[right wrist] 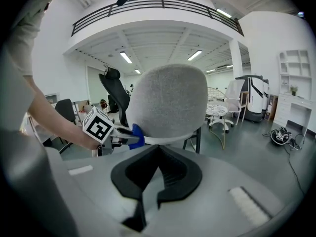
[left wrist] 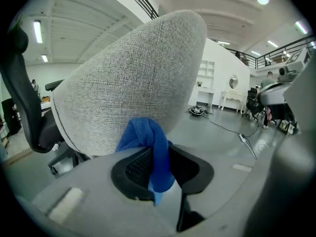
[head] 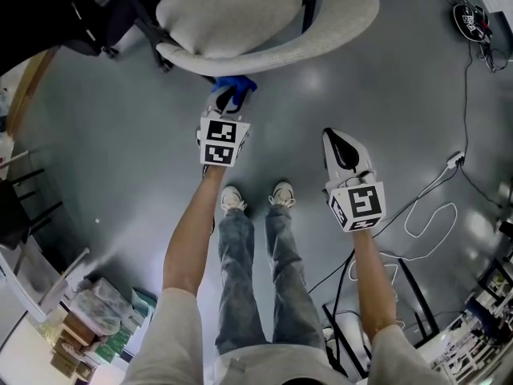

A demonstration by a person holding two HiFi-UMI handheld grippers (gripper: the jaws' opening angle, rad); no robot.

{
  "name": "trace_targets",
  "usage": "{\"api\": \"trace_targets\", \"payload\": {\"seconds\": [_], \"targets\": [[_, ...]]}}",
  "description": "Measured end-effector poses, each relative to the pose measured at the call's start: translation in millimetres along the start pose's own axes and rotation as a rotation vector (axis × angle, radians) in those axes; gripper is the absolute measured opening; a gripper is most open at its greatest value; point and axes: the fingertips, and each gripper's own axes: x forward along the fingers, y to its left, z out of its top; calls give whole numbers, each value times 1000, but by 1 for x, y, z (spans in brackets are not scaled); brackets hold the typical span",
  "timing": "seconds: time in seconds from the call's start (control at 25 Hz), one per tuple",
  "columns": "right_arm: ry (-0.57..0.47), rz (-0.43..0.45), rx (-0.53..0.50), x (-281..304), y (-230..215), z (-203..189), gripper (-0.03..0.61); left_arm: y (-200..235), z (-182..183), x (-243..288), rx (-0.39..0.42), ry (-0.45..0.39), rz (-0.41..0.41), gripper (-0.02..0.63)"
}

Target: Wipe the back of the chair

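A grey fabric chair back [head: 264,18] curves across the top of the head view; it fills the left gripper view as chair back [left wrist: 133,78] and stands ahead in the right gripper view as chair back [right wrist: 168,102]. My left gripper [head: 228,103] is shut on a blue cloth [head: 232,87], whose bunched end presses against the lower edge of the chair back. Between the black pads the blue cloth [left wrist: 150,152] hangs down. My right gripper [head: 343,147] is shut and holds nothing, away from the chair to the right; its jaws [right wrist: 157,174] point at the chair.
Black and white cables [head: 433,207] trail over the grey floor at the right. A black office chair [head: 72,14] is at upper left. Boxes and packets [head: 88,319] lie at lower left. The person's feet [head: 256,197] stand below the chair.
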Motion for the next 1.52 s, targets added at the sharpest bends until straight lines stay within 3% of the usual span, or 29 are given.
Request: {"api": "trace_targets", "payload": {"seconds": [0.44,0.84,1.24,1.52], "targets": [[-8,-7,0,-11,5,1,2,-7,8,-30,-20,-44,-9,91],[-14,-7,12,-8,25,4,2,-14,19,-126,-107,-154,34,89],[-8,13,20,-4,55,3,2,-10,2,-218,-147,-149,99,89],[-8,15,22,-15,69,21,2,-7,20,-245,-144,-164,118,89]]}}
